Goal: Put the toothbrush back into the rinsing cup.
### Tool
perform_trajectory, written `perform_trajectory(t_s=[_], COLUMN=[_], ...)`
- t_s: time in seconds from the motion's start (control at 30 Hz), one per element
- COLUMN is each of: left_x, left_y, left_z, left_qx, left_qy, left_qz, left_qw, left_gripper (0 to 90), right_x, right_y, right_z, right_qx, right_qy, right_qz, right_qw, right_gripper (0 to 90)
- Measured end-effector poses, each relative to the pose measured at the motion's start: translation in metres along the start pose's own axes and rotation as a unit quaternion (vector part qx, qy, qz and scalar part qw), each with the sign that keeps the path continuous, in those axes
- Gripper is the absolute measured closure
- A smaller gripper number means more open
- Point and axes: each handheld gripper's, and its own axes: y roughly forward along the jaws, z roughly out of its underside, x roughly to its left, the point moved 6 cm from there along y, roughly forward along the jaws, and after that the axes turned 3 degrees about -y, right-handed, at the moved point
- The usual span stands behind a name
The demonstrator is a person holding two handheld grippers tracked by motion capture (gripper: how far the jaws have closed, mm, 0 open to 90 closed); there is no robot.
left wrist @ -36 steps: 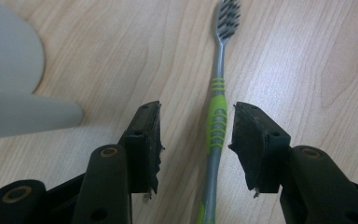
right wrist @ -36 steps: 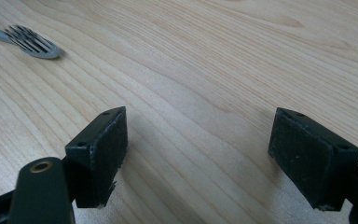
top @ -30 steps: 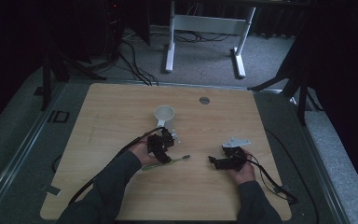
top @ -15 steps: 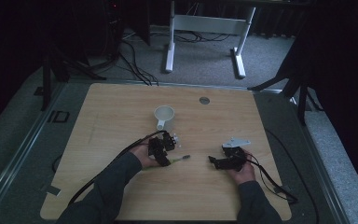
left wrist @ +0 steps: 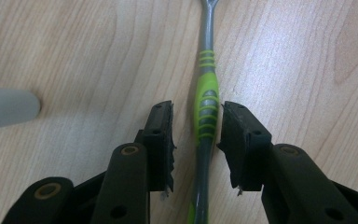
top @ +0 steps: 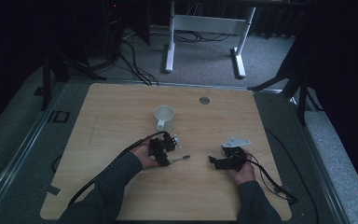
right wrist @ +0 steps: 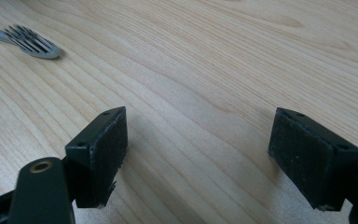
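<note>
A grey and green toothbrush (left wrist: 207, 70) lies flat on the wooden table (top: 121, 112). My left gripper (left wrist: 196, 109) stands open over its handle, one jaw on each side with a small gap to the green grip. In the high view the left gripper (top: 161, 149) sits just left of the toothbrush (top: 179, 159), whose head points right. My right gripper (right wrist: 198, 126) is wide open and low over bare wood, nothing between its jaws. The brush head (right wrist: 32, 42) lies beyond its left jaw. The right gripper (top: 223, 161) is to the right of the brush.
A white mug (top: 164, 116) stands upright just beyond the left gripper, handle toward the person; a white rounded part (left wrist: 7, 107) shows at the left of the left gripper view. A round grommet (top: 204, 100) sits near the table's far edge. Cables trail off both grippers.
My left gripper has shifted a little toward the person and come down over the toothbrush handle. The right gripper and the mug have stayed where they were.
</note>
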Motion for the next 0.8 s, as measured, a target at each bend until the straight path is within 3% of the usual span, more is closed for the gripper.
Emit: perform_trajectory(t_s=[0.53, 0.8], left_x=[-0.0004, 0.0009], left_y=[0.0037, -0.0002], left_z=[-0.0001, 0.0000], left_qx=[0.008, 0.001], left_qy=[0.003, -0.001], left_qz=[0.005, 0.013], left_qw=[1.0000, 0.9999], left_gripper=[70.0, 69.9], right_x=[0.0000, 0.0000], right_y=[0.0000, 0.0000], right_z=[0.0000, 0.0000], right_qx=[0.000, 0.000], right_qy=[0.000, 0.000], right_qz=[0.000, 0.000], right_qw=[1.0000, 1.0000], right_gripper=[19.3, 19.3])
